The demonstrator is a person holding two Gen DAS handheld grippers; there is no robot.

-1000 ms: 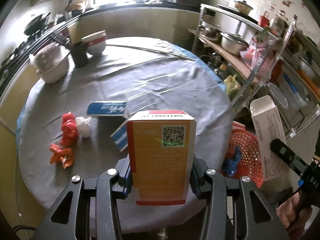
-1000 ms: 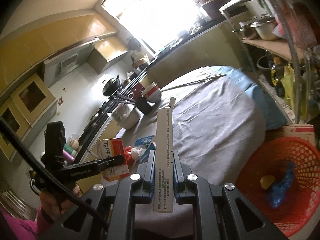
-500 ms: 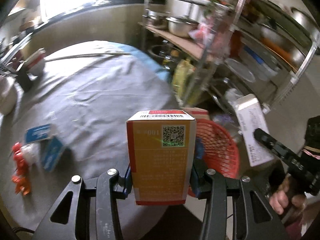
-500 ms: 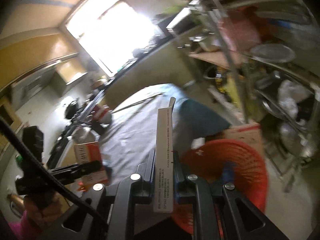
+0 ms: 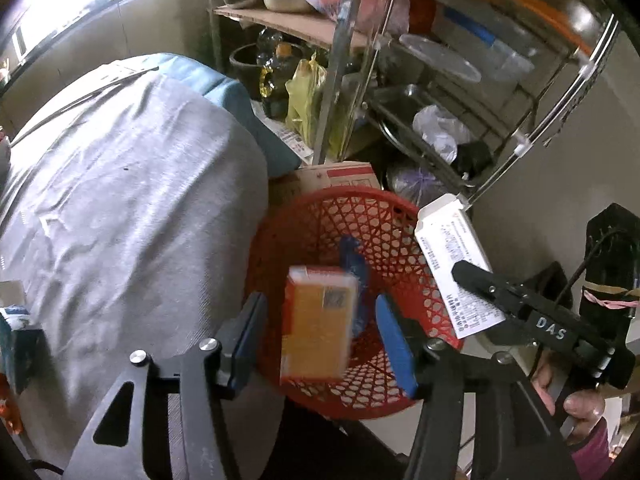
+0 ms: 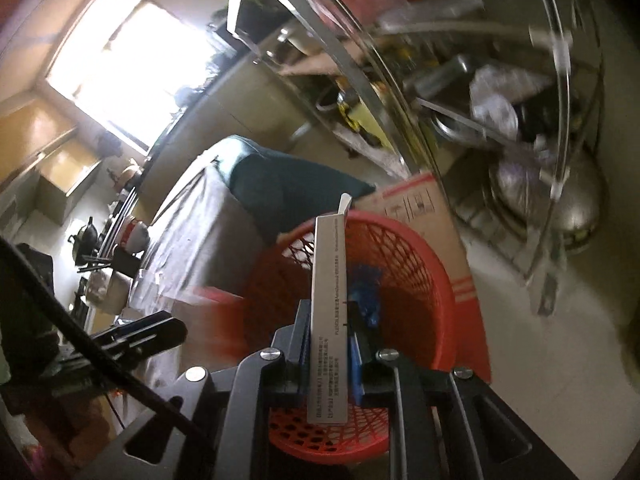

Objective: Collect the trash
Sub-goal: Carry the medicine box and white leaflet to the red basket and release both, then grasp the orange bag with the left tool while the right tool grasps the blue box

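Now the left gripper [image 5: 320,332] is opening, and the orange box [image 5: 318,322] is no longer squeezed. A moment ago the blue pads [image 5: 394,344] held it tight; now there is a gap on each side and the box looks blurry, so it is likely dropping. Right under it is the red basket [image 5: 400,216], which already holds a blue wrapper [image 5: 352,258]. So this piece of trash is about to land where it belongs.

The right gripper [image 6: 330,338] is clamped on the thin white box [image 6: 330,280], with its jaws nearly together. It hangs over the same red basket [image 6: 416,264], so that box looks ready to go in next.

Beside the basket is the round table with its gray cloth [image 5: 128,208], and more trash shows at the far left edge. A brown carton [image 5: 332,176] sits just behind the basket. Farther back, a metal rack [image 5: 400,92] holds pots, bags and bottles, and bright light comes through the window [image 6: 116,64].
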